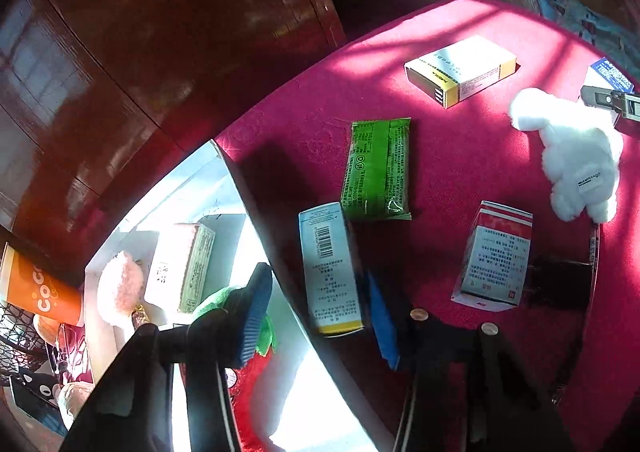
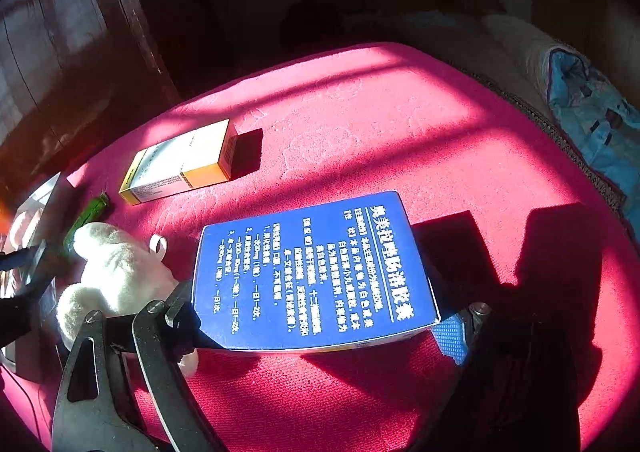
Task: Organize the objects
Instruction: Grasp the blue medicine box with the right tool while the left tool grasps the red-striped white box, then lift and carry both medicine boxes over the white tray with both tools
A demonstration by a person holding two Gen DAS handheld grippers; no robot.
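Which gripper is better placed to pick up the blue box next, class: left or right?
Right. The right gripper already straddles the blue box, one finger at each side. The left gripper sits around the pale blue box, far from it.

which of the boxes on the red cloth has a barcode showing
The pale blue and white box with a yellow end, beside the green packet; the other boxes show only text.

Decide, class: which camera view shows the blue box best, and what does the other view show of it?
The right wrist view: the blue box fills the middle, its printed top face fully lit, between the right gripper's fingers. The left wrist view shows only one corner of it at the right edge, behind the white plush.
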